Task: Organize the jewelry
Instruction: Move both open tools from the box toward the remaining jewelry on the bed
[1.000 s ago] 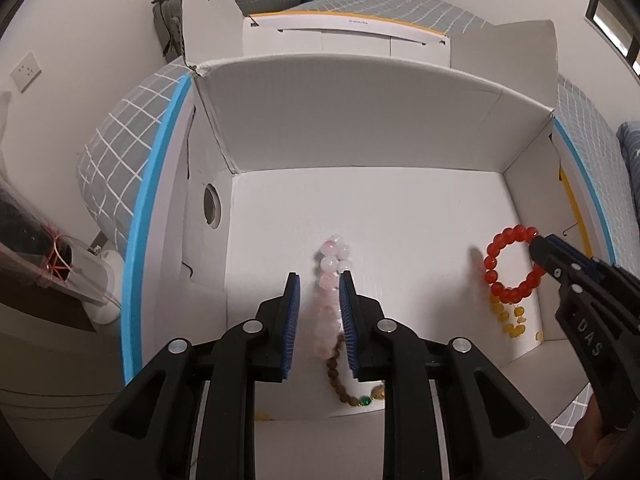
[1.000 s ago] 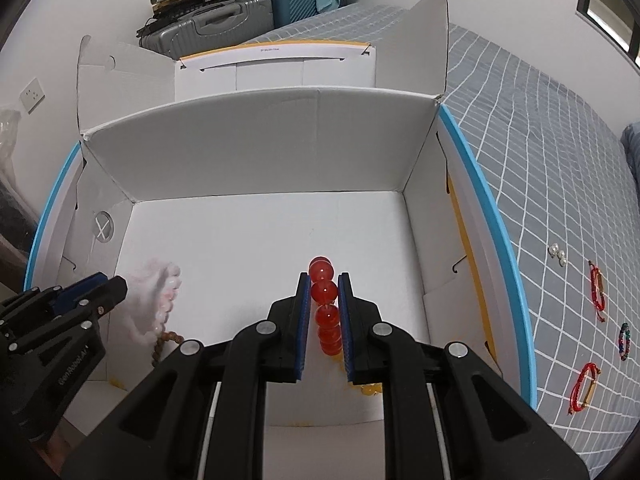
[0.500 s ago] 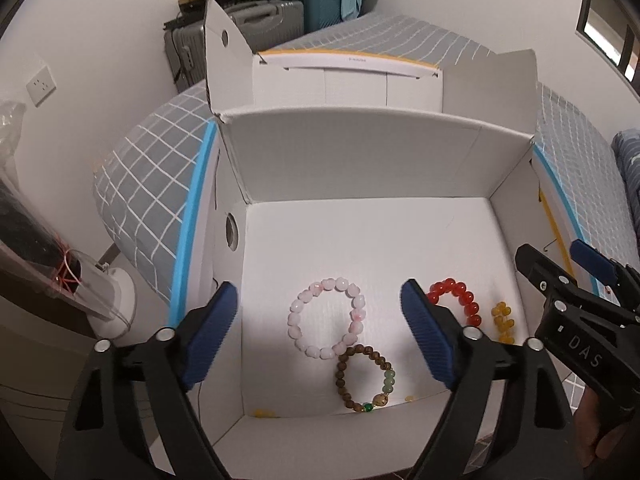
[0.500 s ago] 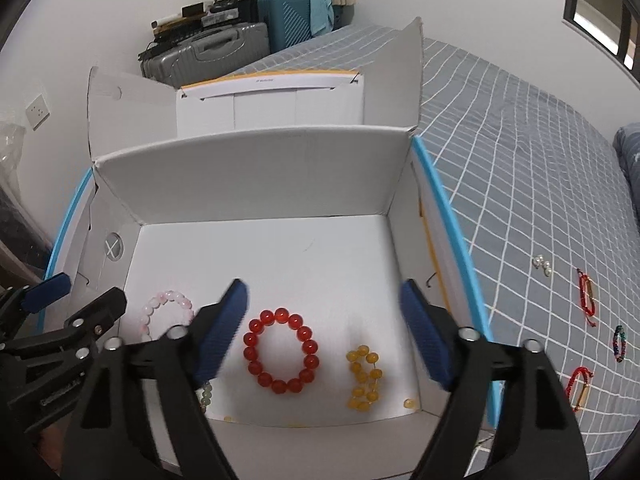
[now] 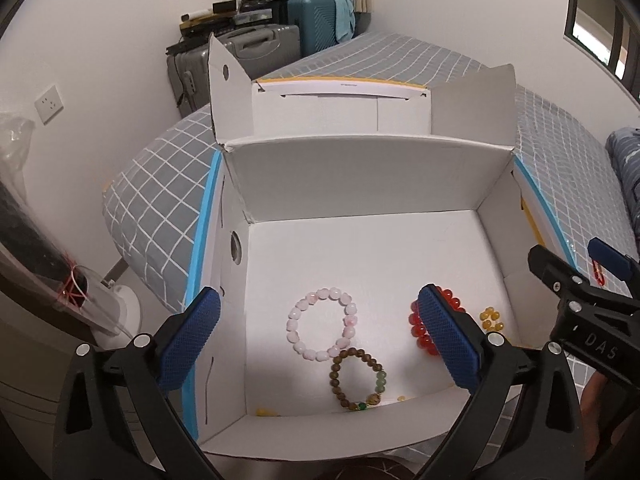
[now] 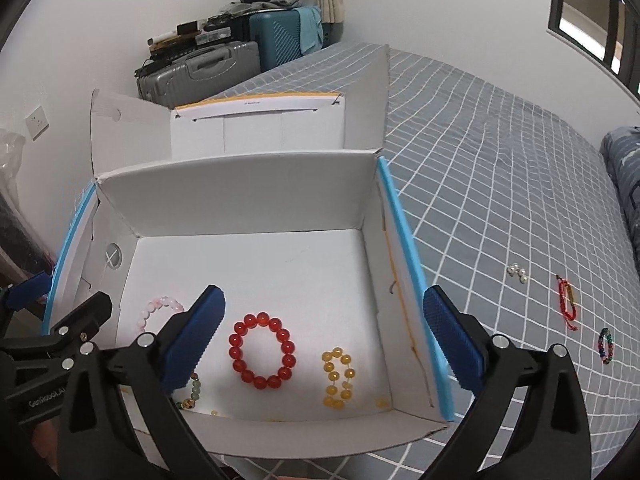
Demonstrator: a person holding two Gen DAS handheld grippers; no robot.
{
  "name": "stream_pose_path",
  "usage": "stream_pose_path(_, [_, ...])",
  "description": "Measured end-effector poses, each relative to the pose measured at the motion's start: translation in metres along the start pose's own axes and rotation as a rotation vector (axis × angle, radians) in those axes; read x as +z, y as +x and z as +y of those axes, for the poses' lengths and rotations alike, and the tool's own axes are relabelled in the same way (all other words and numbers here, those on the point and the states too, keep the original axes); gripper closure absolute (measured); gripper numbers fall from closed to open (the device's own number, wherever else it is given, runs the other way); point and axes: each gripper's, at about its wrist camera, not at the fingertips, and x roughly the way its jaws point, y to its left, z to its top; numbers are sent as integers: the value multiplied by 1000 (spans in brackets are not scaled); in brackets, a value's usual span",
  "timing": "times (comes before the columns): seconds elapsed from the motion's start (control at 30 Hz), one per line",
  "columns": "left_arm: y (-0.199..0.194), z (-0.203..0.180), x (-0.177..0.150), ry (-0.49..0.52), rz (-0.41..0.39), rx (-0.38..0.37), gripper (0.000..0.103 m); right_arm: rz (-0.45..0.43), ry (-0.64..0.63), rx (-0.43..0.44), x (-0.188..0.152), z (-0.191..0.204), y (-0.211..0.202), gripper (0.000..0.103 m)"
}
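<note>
Bracelets are lying on the floor of the white cardboard box (image 6: 248, 196), low in both frames. In the right wrist view the red bead bracelet (image 6: 261, 350) is sitting at lower centre, with the yellow bead bracelet (image 6: 338, 376) just to its right. In the left wrist view the pink bead bracelet (image 5: 321, 323) is lying at centre, touching the brown bead bracelet (image 5: 358, 380) below it. The left gripper (image 5: 318, 338) and the right gripper (image 6: 324, 340) are both hovering above the box, their blue fingers (image 5: 188, 338) spreading wider apart and gripping nothing. More jewelry is resting on the grey checked bed (image 6: 500, 160) at the right: pearl earrings (image 6: 518, 273), a red cord bracelet (image 6: 568, 302) and a multicoloured bracelet (image 6: 606, 345). Suitcases (image 6: 200, 72) are standing at the upper left.
</note>
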Motion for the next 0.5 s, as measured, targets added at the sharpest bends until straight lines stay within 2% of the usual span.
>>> stream_pose_path(0.3, [-14,-30,0,27,-18,-34,6,-23,34,-26,-3,-37,-20,8])
stream_pose_path(0.5, [-25,-65,4,55,-43,-73,6,-40,76,-61,-9,-80,-35,8])
